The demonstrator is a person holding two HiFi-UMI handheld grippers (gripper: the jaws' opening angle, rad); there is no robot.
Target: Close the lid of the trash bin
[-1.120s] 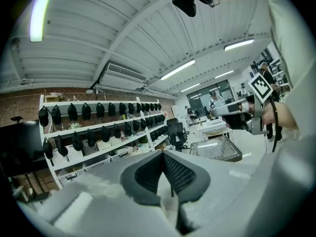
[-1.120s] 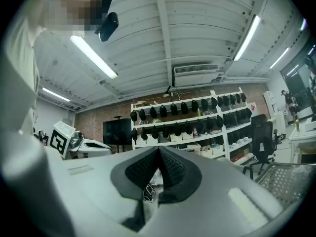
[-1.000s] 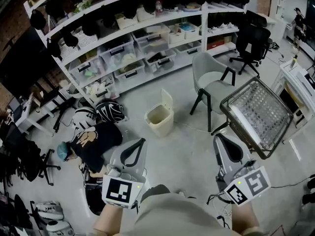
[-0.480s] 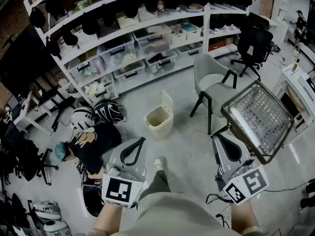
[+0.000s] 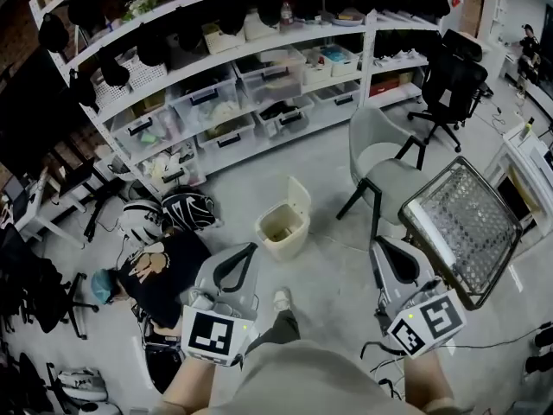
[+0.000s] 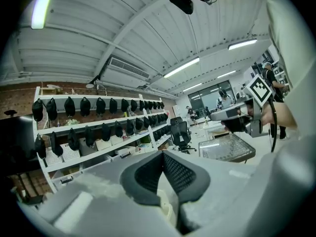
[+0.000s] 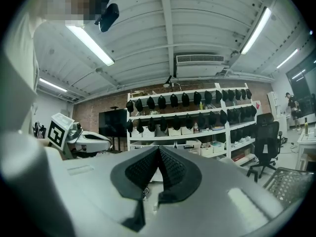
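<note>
The trash bin [image 5: 281, 232] stands on the bare floor [image 5: 337, 266] in the middle of the room, in front of the long white shelving [image 5: 259, 63] and just to the left of a grey chair [image 5: 380, 158]. Its lid [image 5: 299, 197] is tipped up on the far right edge, standing nearly upright, so the bin's mouth is open to the ceiling.

Both tools are held low and close to the person's body, well short of the bin. The left hand-held gripper [image 5: 245, 252] has its jaws pressed together with nothing between them, and the right hand-held gripper [image 5: 380, 251] is the same: pads meeting, empty. Each points roughly toward the bin, one on either side of the person's forward foot [image 5: 280, 299].

To my eye the job has not really started; this is the approach, with the person walking up and no contact made. Next, I'd say, one tool has to get within reach of the lid, come round behind or above its top edge, and push it forward and down onto the rim. Closed jaws would do for a push, so no grasp seems needed. The bin looks light, so a hard shove might slide or tip it; a steadying touch from the other tool may help

A person [image 5: 160, 262] lies on the floor off to the left, clear of the path
</note>
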